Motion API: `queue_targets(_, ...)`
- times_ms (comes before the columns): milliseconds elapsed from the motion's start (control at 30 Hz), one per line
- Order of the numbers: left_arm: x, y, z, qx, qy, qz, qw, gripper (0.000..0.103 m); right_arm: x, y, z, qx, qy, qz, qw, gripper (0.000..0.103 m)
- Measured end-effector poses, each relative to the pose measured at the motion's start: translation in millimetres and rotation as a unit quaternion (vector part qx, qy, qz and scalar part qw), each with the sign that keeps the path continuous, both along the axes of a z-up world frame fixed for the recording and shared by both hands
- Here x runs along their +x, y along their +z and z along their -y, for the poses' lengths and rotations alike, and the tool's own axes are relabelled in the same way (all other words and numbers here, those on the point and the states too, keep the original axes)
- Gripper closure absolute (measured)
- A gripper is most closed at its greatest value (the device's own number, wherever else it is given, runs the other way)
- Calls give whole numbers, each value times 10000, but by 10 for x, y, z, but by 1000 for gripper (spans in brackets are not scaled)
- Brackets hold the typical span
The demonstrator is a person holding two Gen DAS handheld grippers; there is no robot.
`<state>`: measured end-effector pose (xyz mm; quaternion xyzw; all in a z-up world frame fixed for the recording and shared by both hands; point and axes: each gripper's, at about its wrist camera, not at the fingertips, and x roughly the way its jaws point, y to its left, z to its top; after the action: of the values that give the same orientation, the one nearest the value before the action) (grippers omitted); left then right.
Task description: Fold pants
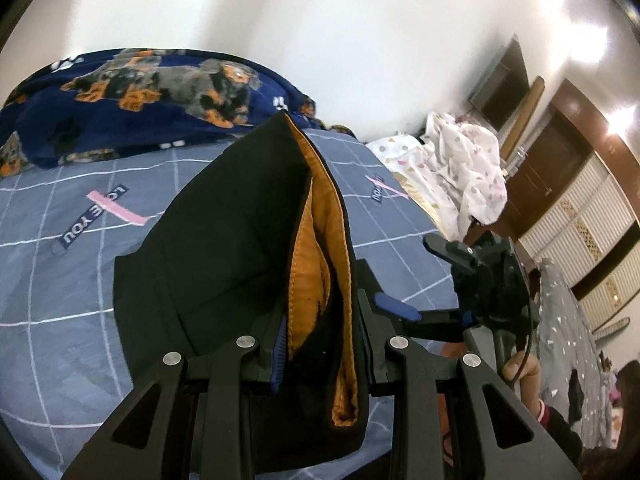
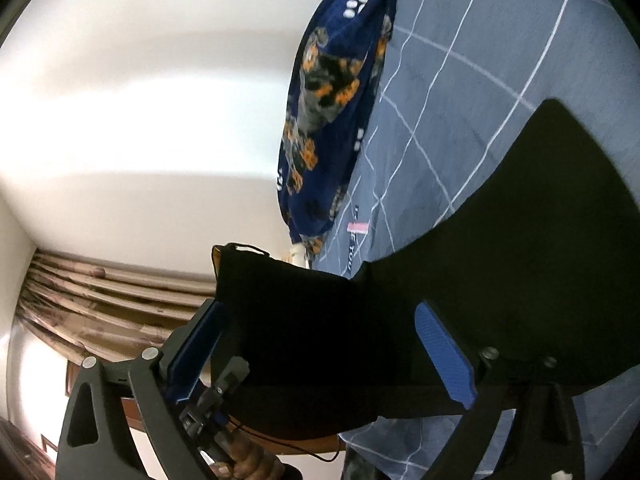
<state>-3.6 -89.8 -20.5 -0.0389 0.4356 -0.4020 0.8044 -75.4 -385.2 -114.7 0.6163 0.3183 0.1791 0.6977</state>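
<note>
The left hand-held gripper (image 1: 320, 344) is closed on the waistband of the black pants (image 1: 240, 240), whose orange lining (image 1: 310, 264) shows between the two layers of cloth. From the jaws the pants run up toward 12 o'clock and hang over the bed. The right hand-held gripper (image 2: 320, 356) stands wide open; its blue pads (image 2: 444, 356) do not press on the cloth, which lies in front of them. In the left wrist view this right gripper appears at 3 o'clock, with a hand (image 1: 520, 372) under it.

On the bed sheet (image 1: 60, 240), grey-blue with white grid lines, a printed label at 9 o'clock reads "LOVE YOU", partly crossed by a pink stripe. A second label at 2 o'clock is too small to read.

A navy blanket (image 1: 140, 92) with a dog pattern lies at 11 o'clock against the white wall (image 1: 320, 20). At 2 o'clock is a white spotted cloth (image 1: 460, 160), behind it a brown door (image 1: 548, 160). In the right wrist view, curtains (image 2: 100, 292) hang at 8 o'clock. The lower end of the pants is cut off by the gripper body.
</note>
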Motion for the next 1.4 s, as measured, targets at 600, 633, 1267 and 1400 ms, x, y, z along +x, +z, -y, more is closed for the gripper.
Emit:
queue_targets(600,-148,-294,830,294,-602,-234,9975,73,51,-19,97,481,232,93,9985,6)
queue_targets(633,-159,-308,864,312,-624,-235,9973,73,60,-20,105,509,252,96,9983,6)
queue_targets(1267,-343,-511,1501,816,-936,202,9921,73,156,-234,362,94,820,-225,9963,59)
queue_targets(1400,-397,-584,1640,954,-1106,334,9887,73,139,-237,421,-263,827,-250,9959,71)
